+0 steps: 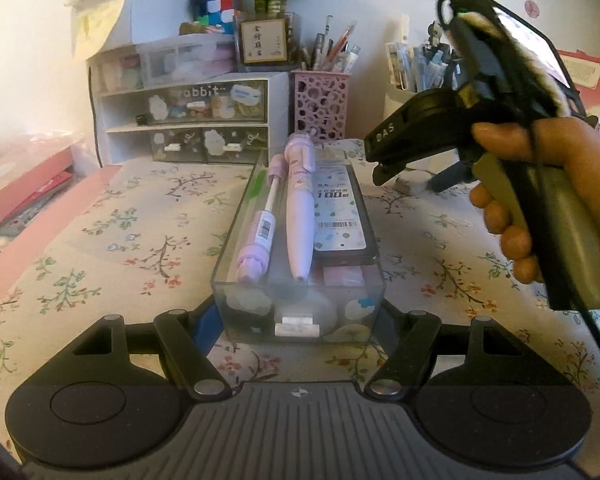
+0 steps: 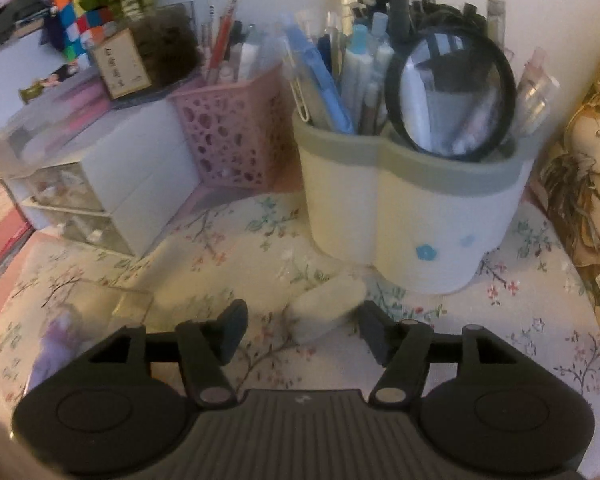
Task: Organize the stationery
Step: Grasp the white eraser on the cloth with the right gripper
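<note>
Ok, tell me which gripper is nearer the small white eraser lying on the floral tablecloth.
Right. The right gripper is open with the small white eraser between its fingers, apparently untouched. The left gripper is shut on the clear plastic drawer, away from it.

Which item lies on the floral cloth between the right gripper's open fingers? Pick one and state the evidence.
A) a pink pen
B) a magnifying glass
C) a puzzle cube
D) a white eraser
D: in the right wrist view the white eraser lies on the tablecloth between the spread fingers of the right gripper, which do not press on it; the magnifying glass stands in the white pen holder.
</note>
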Tool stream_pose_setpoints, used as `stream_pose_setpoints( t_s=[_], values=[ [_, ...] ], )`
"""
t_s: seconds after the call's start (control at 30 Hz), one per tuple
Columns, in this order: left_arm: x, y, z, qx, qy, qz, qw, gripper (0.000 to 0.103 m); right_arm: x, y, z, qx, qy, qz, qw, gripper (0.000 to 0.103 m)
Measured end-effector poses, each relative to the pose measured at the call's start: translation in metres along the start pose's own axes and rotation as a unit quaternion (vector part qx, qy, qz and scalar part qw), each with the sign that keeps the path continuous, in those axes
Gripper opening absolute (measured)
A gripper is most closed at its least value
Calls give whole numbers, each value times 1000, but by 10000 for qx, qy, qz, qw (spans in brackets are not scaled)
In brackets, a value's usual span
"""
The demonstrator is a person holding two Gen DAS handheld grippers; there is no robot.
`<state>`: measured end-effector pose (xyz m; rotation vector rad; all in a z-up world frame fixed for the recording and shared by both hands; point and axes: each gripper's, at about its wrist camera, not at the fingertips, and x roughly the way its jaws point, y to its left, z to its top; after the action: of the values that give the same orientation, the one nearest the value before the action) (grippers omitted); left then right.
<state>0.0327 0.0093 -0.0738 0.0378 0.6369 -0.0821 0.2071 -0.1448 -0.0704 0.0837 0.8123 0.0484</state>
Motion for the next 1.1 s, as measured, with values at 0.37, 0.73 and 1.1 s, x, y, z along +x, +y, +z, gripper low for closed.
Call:
stream_pose_setpoints(
  t_s=[0.37, 0.73, 1.1],
  values=[
    [0, 0, 0, 10, -5, 13, 10000, 72, -24, -34, -13, 234, 35, -126, 9996, 32],
    [0, 0, 1, 12, -10, -6, 10000, 72, -35, -30, -18, -119, -124, 2, 9999, 16],
    [2, -1, 1, 58, -26, -15, 10000, 72, -36, -33, -11, 220, -204, 96, 9995, 24]
  ],
)
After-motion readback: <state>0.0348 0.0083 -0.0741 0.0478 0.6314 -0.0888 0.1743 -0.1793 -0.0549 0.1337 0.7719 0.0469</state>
